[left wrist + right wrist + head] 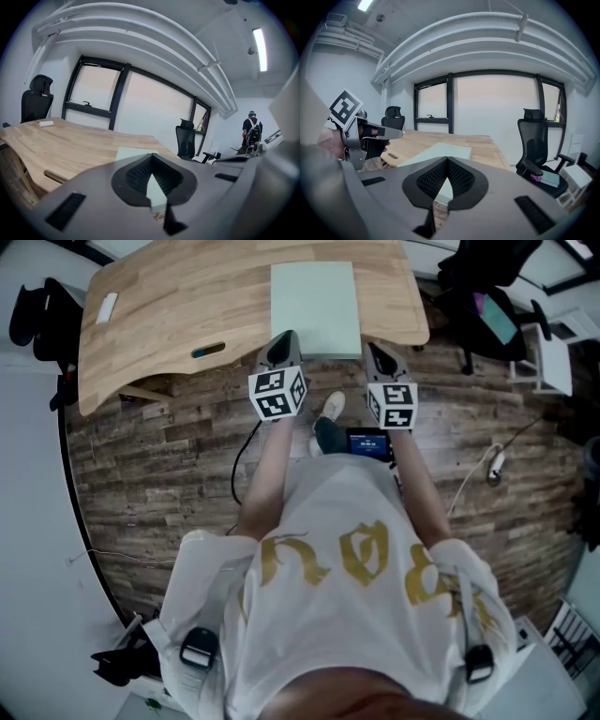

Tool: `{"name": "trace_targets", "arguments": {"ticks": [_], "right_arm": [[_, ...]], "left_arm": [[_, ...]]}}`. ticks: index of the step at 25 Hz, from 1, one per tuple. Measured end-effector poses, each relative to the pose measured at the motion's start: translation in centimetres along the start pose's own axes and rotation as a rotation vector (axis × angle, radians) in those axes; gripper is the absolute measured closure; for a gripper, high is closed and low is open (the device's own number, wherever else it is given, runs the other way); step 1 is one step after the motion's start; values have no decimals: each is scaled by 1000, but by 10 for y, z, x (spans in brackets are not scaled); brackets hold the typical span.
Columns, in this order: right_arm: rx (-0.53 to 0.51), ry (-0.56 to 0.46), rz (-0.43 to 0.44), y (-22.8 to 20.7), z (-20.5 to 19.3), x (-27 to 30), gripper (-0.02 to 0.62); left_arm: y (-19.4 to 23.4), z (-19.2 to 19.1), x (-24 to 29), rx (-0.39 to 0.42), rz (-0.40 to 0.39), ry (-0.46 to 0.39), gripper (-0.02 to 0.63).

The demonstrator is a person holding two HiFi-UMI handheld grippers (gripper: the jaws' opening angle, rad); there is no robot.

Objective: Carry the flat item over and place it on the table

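Flat item (314,306) lies at edge of table (187,296); left claw (284,339), right claw (379,349) clenched empty beside it.

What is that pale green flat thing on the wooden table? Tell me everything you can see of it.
The pale green panel is a thin, plain rectangle with a smooth, matte surface and no markings; its material cannot be told. It lies flat on the wooden table, long side running away from the person, with its near edge reaching just past the table's front edge. The left gripper and the right gripper each have their jaws closed on that near edge, one near each corner. Nothing else touches it.
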State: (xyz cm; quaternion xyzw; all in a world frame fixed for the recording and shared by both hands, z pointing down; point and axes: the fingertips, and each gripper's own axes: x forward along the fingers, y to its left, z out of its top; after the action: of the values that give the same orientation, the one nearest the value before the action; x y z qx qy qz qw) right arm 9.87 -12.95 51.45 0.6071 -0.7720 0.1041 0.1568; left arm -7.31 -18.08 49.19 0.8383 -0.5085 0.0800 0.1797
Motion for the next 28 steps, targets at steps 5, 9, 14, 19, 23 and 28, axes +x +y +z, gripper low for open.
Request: {"name": "trace_targets", "arguments": {"ticks": [5,9,14,19,23,28], "right_arm": [[-17,-16,2,6,7,0,597],[-4,-32,-3,6,15,1,597],[-10,-47,-8,12,22,3,597],[-27,-45,-11,18,23,4,598],[-30,-43,-3,21,23,5,598],[-30,-41,-5,19,21,6,598]], "left_arm": [[-2,6,-5,58,-14,-26,604],[-3,8,-9,71,-16,-36,604],[2,9,-11,82,-17,-46,604],[2,9,-13,97,-25,-48,604],[4,8,-14,98,-28,-49,604],[9,8,-14,91,-16,-51,604]]}}
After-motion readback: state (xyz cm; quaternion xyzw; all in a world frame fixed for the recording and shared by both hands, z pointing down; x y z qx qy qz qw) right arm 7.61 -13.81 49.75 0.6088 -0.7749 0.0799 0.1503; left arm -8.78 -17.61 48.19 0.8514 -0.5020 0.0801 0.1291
